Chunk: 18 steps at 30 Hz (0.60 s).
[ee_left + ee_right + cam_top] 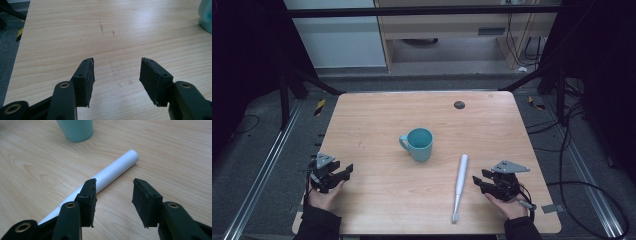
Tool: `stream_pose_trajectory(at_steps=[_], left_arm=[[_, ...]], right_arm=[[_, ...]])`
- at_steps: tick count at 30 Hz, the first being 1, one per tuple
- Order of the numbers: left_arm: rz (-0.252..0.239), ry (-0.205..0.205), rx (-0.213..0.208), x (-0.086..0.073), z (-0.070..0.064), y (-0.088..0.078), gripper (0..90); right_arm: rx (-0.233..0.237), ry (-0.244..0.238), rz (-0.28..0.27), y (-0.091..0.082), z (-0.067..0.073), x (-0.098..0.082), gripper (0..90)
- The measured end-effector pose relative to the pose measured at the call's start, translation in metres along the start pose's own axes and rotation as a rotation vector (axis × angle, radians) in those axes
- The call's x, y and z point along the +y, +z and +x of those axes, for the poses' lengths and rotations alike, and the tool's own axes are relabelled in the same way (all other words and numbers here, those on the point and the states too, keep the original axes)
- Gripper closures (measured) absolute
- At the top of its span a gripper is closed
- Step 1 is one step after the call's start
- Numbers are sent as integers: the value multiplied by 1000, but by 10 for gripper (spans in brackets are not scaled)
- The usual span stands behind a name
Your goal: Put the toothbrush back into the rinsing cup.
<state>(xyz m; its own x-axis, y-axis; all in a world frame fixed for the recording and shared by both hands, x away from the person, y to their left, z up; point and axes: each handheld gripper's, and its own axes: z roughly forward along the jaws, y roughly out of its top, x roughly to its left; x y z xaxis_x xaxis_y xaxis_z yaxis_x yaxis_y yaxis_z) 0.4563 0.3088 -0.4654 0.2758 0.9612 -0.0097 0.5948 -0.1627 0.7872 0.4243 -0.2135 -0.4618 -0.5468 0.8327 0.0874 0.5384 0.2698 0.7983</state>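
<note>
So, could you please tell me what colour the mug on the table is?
The mug is teal, a light blue-green; the high view shows it best.

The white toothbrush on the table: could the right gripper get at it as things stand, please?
Probably yes. The right gripper sits just beside the toothbrush with its jaws open, and only bare table lies between them; the teal mug stands farther off.

A lab: wooden table (377,125) inside a metal frame (422,10), loose cables (582,190).
</note>
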Motion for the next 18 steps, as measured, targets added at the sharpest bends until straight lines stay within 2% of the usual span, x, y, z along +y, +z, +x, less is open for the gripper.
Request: stream_pose_trajectory(at_steps=[10, 18], left_arm=[[5, 5, -5, 1, -2, 0, 490], [8, 14, -5, 0, -3, 0, 492]], right_arm=[[119, -62, 71, 9, 15, -1, 674], [167, -89, 123, 14, 26, -5, 757]])
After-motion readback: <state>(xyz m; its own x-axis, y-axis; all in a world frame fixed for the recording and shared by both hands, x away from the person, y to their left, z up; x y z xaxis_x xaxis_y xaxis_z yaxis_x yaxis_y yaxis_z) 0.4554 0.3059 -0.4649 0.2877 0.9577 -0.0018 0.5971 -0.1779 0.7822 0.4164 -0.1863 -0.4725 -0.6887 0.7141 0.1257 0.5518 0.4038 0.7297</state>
